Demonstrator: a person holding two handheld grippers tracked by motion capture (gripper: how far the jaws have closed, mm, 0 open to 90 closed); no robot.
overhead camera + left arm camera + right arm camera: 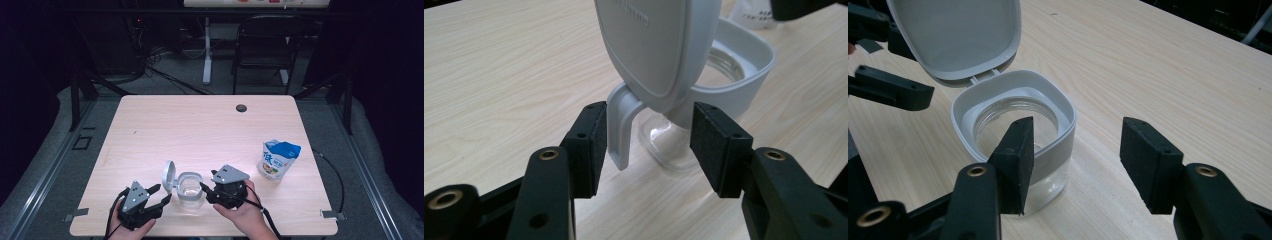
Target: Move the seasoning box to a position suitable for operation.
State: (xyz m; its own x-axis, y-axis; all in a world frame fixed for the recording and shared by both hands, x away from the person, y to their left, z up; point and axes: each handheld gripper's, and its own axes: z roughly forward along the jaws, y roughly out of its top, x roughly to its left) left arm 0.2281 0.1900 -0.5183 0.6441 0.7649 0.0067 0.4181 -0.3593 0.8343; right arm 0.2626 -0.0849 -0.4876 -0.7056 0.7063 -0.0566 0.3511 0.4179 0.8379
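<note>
Pale wood table (210, 125) carries a clear jar (190, 196) with a white collar and a white flip lid (169, 176), standing near the front edge between the two grippers. The lid is swung up and back on its hinge, standing almost upright on the jar's left side in the high view, so the round mouth of the jar is uncovered.

Left gripper (161, 195) sits just to the left of the jar, held in a hand (131, 231) at the table's front edge. Its jaws stand apart. In the left gripper view the lid's outer face rises above the jaws and its curved white tab (620, 131) hangs down between the pads, right beside the left pad (596, 145); whether it touches that pad I cannot tell, and the right pad is clearly off it. Nothing is pinched there.

Right gripper (204, 189) is close against the jar's right side, held by the other hand (245, 212), with its grey plate on top. In the right gripper view its jaws are spread as well: the left pad (1020, 160) overlaps the jar's near wall in the picture, while the right pad (1143, 162) stands over bare table, well clear of the jar. It grips nothing.

Farther right on the table, well apart from the jar and both grippers, a blue and white pouch (278, 159) stands upright
</note>
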